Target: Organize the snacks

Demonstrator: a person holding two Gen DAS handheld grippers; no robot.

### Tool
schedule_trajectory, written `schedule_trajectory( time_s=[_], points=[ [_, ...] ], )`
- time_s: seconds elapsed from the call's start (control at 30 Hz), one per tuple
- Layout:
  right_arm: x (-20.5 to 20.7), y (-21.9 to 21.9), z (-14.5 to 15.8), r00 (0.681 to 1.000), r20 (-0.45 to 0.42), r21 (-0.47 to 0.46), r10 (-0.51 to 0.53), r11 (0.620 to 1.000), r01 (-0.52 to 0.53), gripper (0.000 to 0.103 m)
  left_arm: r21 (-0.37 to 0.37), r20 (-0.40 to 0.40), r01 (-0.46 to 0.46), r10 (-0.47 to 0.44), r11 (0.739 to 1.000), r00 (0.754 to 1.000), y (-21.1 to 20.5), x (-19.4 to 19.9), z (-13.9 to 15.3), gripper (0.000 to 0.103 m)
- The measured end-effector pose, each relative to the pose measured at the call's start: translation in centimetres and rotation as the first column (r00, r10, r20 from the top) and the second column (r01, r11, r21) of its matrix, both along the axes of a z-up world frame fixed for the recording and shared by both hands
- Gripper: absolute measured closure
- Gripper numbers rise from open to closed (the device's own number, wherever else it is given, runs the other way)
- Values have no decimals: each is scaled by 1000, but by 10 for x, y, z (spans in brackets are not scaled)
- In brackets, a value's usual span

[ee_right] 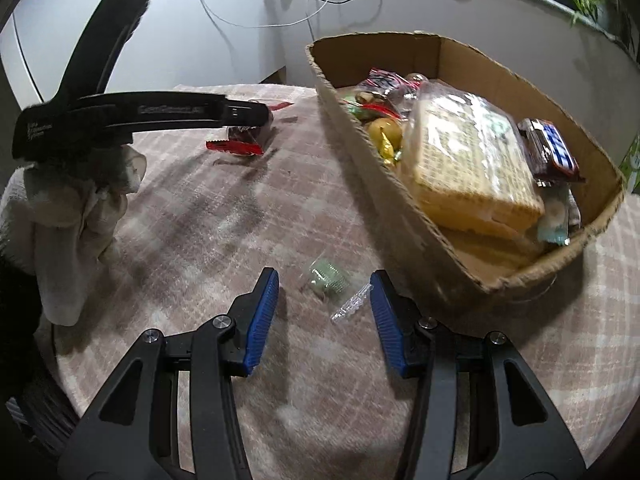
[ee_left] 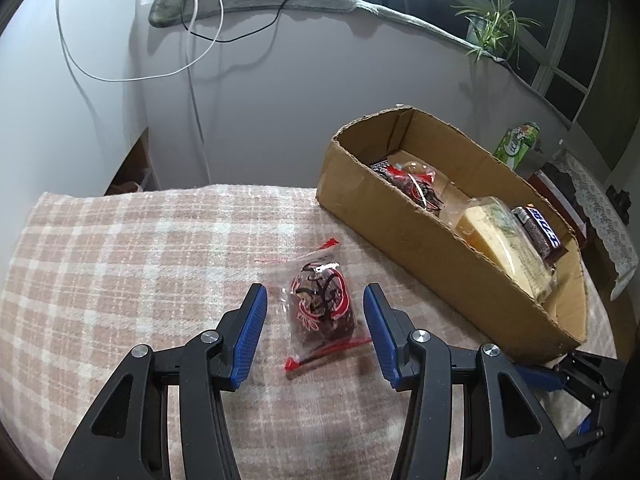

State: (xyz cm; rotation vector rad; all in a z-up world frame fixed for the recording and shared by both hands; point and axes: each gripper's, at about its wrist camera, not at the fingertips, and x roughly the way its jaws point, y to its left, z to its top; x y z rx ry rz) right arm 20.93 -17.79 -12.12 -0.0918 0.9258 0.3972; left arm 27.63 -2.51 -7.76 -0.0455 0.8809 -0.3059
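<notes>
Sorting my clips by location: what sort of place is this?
Probably a room at home: a checked blanket under a cardboard box of snacks, and a potted plant on the windowsill.

One cardboard box [ee_left: 420, 248]; two loose snacks: red-wrapped cake [ee_left: 322, 306], green candy [ee_right: 328, 278].

- We see our left gripper [ee_left: 315, 306] with its fingers [ee_left: 250, 330] apart, either side of a red-patterned snack packet [ee_left: 323, 306] on the plaid-covered bench [ee_left: 120, 264].
- A cardboard box [ee_left: 420, 248] of snacks sits toward the bench's right edge.
</notes>
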Motion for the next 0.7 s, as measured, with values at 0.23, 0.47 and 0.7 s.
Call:
schedule_trajectory(
  time_s=[0.23, 0.47, 0.7],
  points=[
    [2, 13, -3, 999, 28, -62, 20, 998, -19, 52, 2, -18, -15, 15, 1000, 1000, 3, 9, -13, 58],
    [-5, 17, -3, 999, 38, -66, 32, 997, -30, 67, -21, -15, -22, 21, 1000, 1000, 12, 7, -14, 72],
    [-9, 19, -3, 998, 45, -61, 50, 997, -48, 70, -78, -22, -38, 36, 996, 999, 34, 4, -10, 72]
  ],
)
